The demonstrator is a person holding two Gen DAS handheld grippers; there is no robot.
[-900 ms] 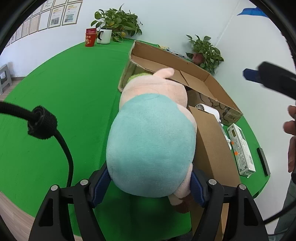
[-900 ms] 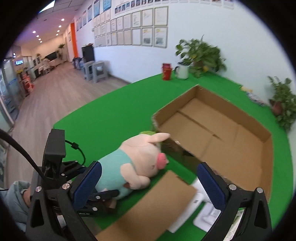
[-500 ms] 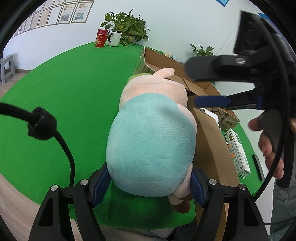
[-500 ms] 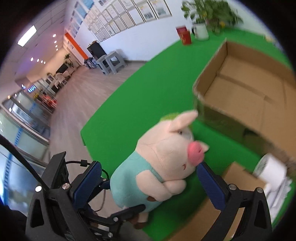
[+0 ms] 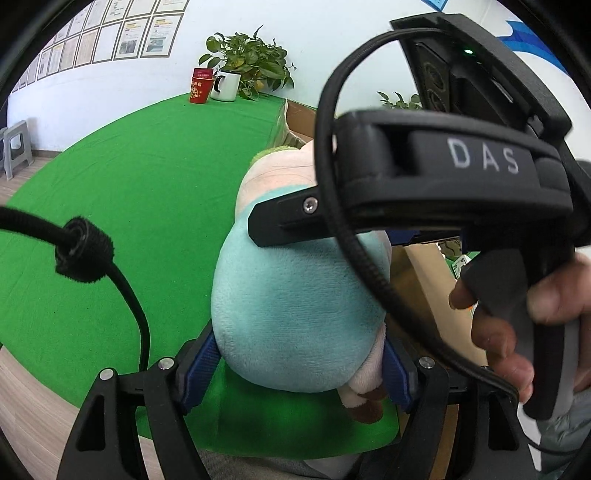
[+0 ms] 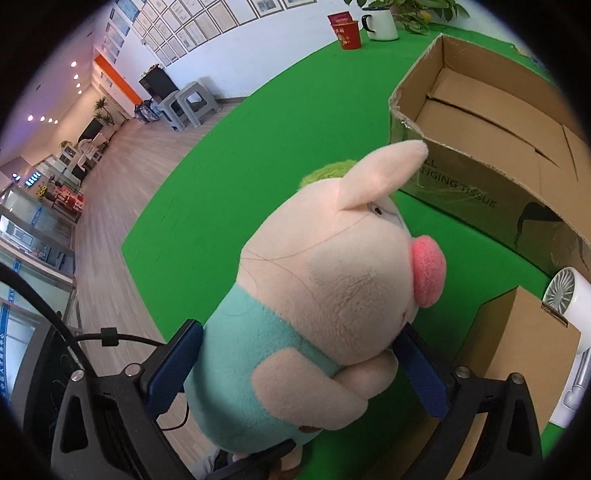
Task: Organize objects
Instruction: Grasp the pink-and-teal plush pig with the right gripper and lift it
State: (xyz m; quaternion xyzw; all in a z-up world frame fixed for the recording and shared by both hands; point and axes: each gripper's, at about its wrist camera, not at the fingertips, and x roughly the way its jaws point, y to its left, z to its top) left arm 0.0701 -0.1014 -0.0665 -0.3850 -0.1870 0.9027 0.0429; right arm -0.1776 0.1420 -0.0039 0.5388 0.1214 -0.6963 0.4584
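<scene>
While L jaws grip plush pig (image 5: 295,306), R jaws straddle head

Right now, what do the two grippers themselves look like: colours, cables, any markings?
Both are black plastic frames with blue pads on the fingers and silver screws. The left gripper has a black cable with a fuzzy strap wrapped round it. The right gripper has white letters "DAS" on its body, a ribbed black cable and a small green light.

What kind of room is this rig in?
Likely an office or showroom set up for data collection: a table under green cloth, rows of framed certificates on the wall, and an open lobby-like hall with wood flooring behind.
</scene>
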